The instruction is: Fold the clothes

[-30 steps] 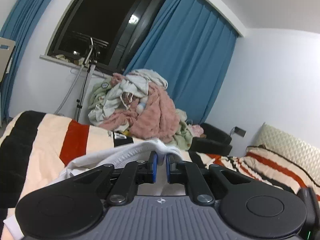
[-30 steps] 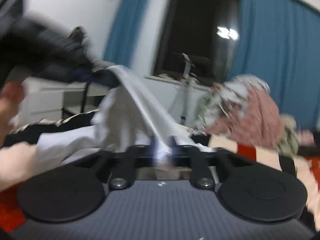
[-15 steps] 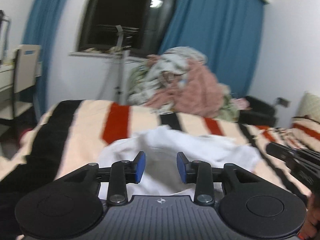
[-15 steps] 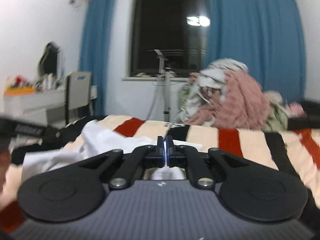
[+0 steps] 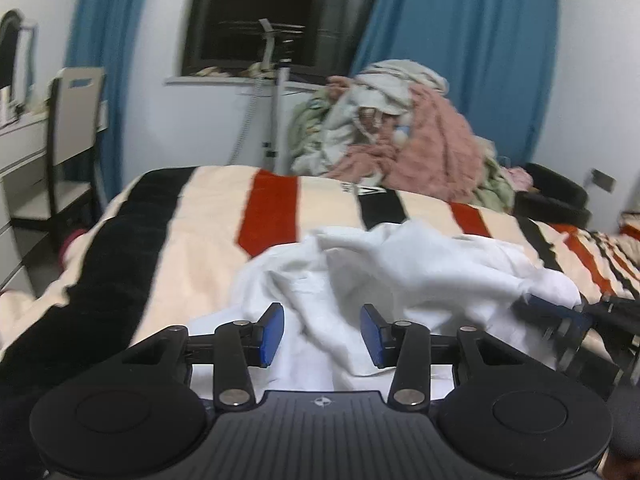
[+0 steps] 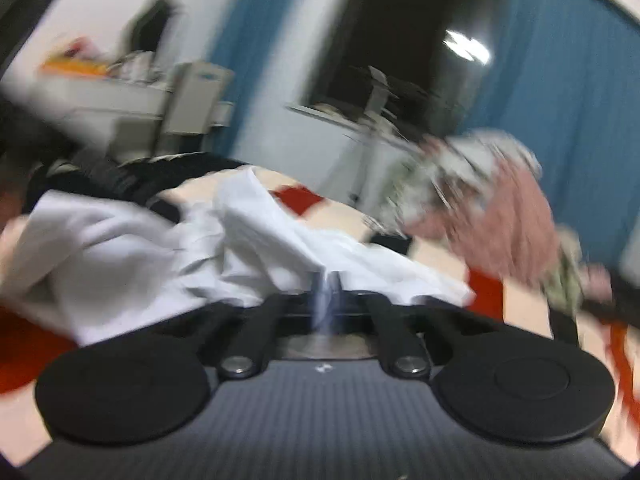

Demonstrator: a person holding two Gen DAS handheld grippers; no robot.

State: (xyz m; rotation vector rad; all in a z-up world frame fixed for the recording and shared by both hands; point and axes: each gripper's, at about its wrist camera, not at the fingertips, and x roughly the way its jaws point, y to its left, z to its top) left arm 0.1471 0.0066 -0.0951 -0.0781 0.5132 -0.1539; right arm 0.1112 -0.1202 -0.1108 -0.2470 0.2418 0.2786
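A white garment (image 5: 400, 268) lies crumpled on the striped bed cover (image 5: 208, 216). My left gripper (image 5: 322, 334) is open just above the garment's near part, with nothing between its blue pads. My right gripper (image 6: 329, 294) is shut on an edge of the white garment (image 6: 160, 248); this view is blurred by motion. The right gripper also shows at the right edge of the left wrist view (image 5: 560, 316), gripping the garment's right edge.
A heap of pink, white and green clothes (image 5: 400, 136) sits at the far end of the bed. A chair (image 5: 68, 128) and desk stand at the left. Blue curtains (image 5: 460, 52) flank a dark window with a stand (image 5: 276, 92) in front.
My left gripper let go of the white garment and opened wide. The garment dropped onto the bed. My right gripper stayed shut on it and swung, tilting its view.
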